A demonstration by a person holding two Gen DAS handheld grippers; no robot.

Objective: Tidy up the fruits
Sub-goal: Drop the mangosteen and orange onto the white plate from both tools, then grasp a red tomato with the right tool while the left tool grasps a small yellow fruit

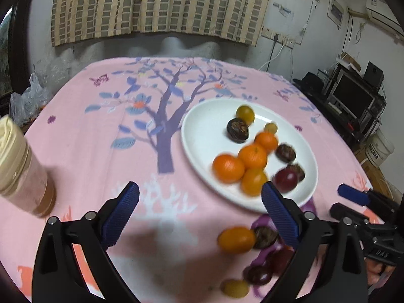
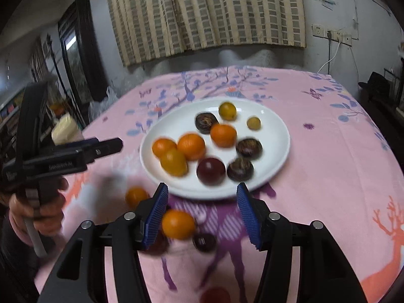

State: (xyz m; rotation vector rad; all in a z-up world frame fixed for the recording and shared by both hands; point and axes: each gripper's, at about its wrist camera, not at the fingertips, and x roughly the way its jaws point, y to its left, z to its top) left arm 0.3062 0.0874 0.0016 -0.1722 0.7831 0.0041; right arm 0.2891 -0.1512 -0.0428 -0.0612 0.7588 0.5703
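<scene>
Nearest the right wrist camera, the right gripper [image 2: 202,212] has its ribbed blue pads parted and released; a smooth orange fruit [image 2: 178,224] sits just beside the left pad, though whether they touch cannot be told, with a dark round fruit [image 2: 204,242] a little behind it on the pink tabletop [image 2: 328,166], whose soft cloth carries printed purple and orange deer and a blue-leaved tree. In the left wrist view, the left gripper [image 1: 200,202] stands wide with nothing between its blue ridged pads; loose fruit lies near its right finger, an oval orange one [image 1: 236,240] and blurred dark red and yellow ones. A hand [image 2: 38,209] grips the black plastic handle of that left gripper; the white lettering on its body is too blurred to read. Beyond the jaws, a glossy white oval plate [image 2: 151,156] holds the gathered fruit: round orange mandarins [image 2: 191,146], a yellow-orange oval, a dark red plum [image 2: 210,171], wrinkled blackish fruits and small yellow ones. At far left stands a clear jar [image 1: 22,174] with a cream lid; a checked curtain [image 1: 156,5] hangs behind.
</scene>
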